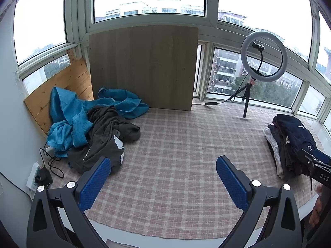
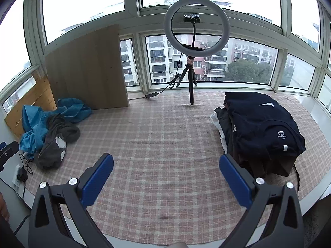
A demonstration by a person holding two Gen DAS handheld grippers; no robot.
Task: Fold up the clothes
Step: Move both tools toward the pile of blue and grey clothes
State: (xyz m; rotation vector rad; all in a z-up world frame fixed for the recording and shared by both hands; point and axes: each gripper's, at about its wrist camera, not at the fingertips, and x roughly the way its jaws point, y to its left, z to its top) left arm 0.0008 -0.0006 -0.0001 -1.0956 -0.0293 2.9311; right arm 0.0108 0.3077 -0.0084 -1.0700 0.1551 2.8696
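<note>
A crumpled heap lies at the left on the checked cloth [image 1: 175,144]: a blue garment [image 1: 70,119] with a dark grey garment [image 1: 105,136] on top of it. The same blue garment [image 2: 39,119] and grey garment [image 2: 58,138] show far left in the right wrist view. At the right sits a stack of folded clothes [image 2: 260,128], a navy top uppermost; the stack [image 1: 289,142] also appears in the left wrist view. My left gripper [image 1: 163,175] hangs open over bare cloth, near the grey garment. My right gripper [image 2: 166,174] is open too, its right finger beside the stack.
A ring light on a tripod [image 2: 192,47] stands at the back by the windows, its cable trailing left. A wooden board [image 1: 142,66] leans against the window, a pine panel [image 1: 62,91] beside it. A power strip and cables [image 1: 39,175] lie at the left edge.
</note>
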